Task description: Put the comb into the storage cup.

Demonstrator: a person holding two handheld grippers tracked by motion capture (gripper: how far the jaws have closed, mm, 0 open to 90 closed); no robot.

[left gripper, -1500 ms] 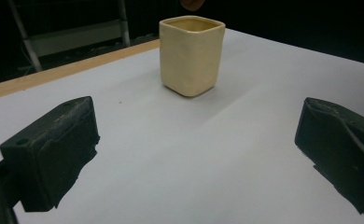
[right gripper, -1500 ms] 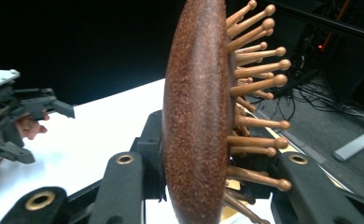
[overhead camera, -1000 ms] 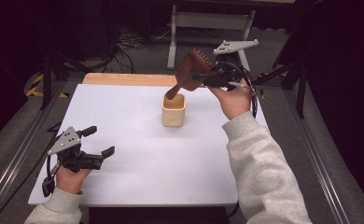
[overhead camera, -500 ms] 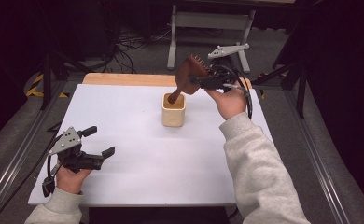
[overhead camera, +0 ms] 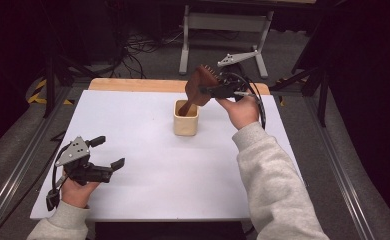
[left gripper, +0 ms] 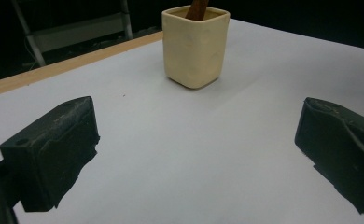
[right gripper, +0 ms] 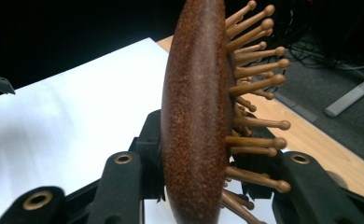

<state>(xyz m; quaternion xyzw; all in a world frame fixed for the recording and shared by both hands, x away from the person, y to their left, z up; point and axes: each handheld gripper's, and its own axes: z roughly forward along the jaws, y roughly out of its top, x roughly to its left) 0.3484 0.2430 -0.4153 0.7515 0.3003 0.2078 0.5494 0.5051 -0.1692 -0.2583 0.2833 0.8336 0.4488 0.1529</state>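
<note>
Hairbrush [overhead camera: 199,89] tilts, handle down in cup [overhead camera: 186,123], bristles facing away.

We see the right gripper [overhead camera: 210,91] clamped on the head of a dark brown wooden hairbrush with pegged bristles [overhead camera: 199,89], which tilts with its handle end dipping into the open top of a cream square ceramic cup [overhead camera: 186,121]. That cup stands upright near the middle of the white tabletop [overhead camera: 148,150]. Well apart, at the near left corner, the left gripper [overhead camera: 108,152] rests low over the tabletop, its jaws spread with nothing between them.
</note>
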